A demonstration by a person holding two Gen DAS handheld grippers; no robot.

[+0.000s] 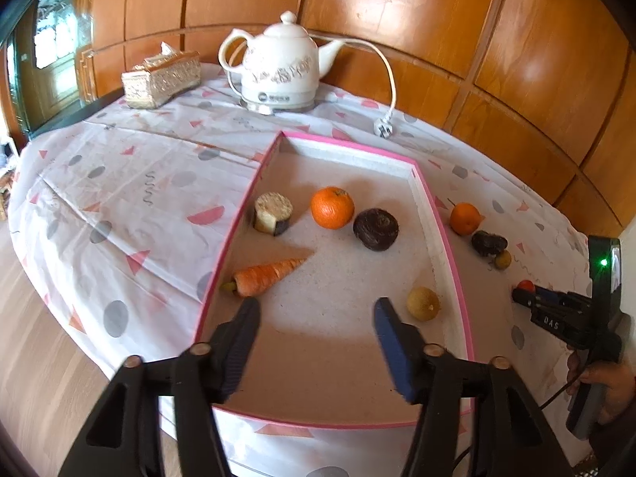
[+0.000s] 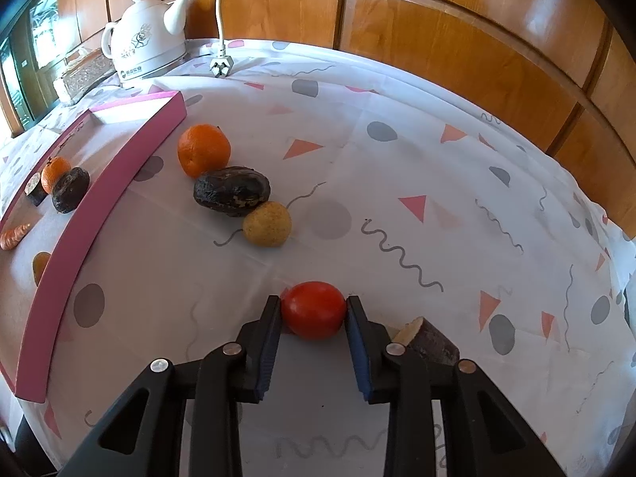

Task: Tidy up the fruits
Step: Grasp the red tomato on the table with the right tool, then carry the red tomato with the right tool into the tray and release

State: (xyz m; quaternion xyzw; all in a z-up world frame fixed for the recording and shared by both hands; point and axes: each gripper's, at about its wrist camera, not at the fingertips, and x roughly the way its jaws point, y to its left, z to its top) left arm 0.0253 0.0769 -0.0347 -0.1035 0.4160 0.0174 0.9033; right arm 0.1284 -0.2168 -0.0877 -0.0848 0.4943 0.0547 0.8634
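Observation:
My left gripper [image 1: 317,306] hangs open over the near end of the pink-rimmed tray [image 1: 449,238], with nothing between its fingers. In the tray lie a carrot [image 1: 270,276], an orange [image 1: 332,206], a dark round fruit [image 1: 375,228], a cut eggplant piece [image 1: 273,212] and a small yellow fruit [image 1: 423,303]. My right gripper [image 2: 314,304] is shut on a red tomato [image 2: 314,310] that rests on the tablecloth. Beyond it, outside the tray wall [image 2: 99,206], sit an orange [image 2: 203,150], a dark wrinkled fruit [image 2: 232,190] and a yellow fruit [image 2: 267,224].
A cut dark-skinned vegetable piece [image 2: 431,344] lies just right of the right fingers. A white kettle [image 1: 280,67], its plug [image 1: 383,129] and a tissue box [image 1: 161,79] stand at the table's back, against a wooden wall. The table edge drops off at left.

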